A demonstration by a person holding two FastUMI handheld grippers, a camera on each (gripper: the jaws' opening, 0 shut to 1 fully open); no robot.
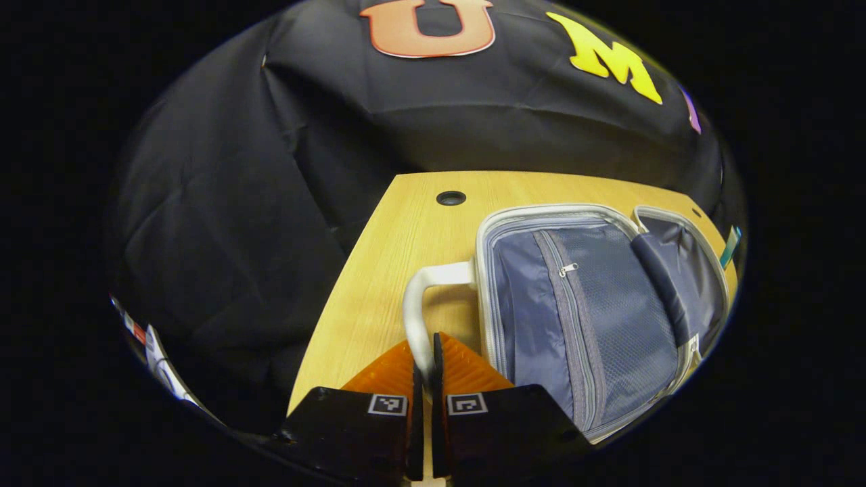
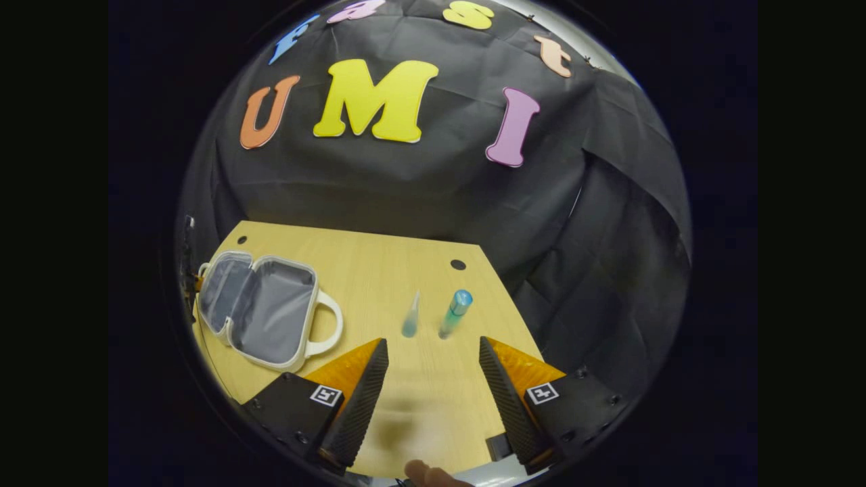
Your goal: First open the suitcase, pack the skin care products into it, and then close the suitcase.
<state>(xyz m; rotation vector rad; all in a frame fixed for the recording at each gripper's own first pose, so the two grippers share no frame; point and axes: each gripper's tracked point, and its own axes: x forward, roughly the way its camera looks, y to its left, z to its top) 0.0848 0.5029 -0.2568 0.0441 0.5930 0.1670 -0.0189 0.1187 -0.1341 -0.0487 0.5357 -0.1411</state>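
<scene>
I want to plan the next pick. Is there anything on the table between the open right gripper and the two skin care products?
Nothing visible. In the right gripper view, bare table lies between the right gripper and the small tube and capped bottle. The open suitcase lies off to the side.

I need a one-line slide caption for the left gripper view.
Left tongs shut on the white handle of the open suitcase lying on the wooden table.
</scene>
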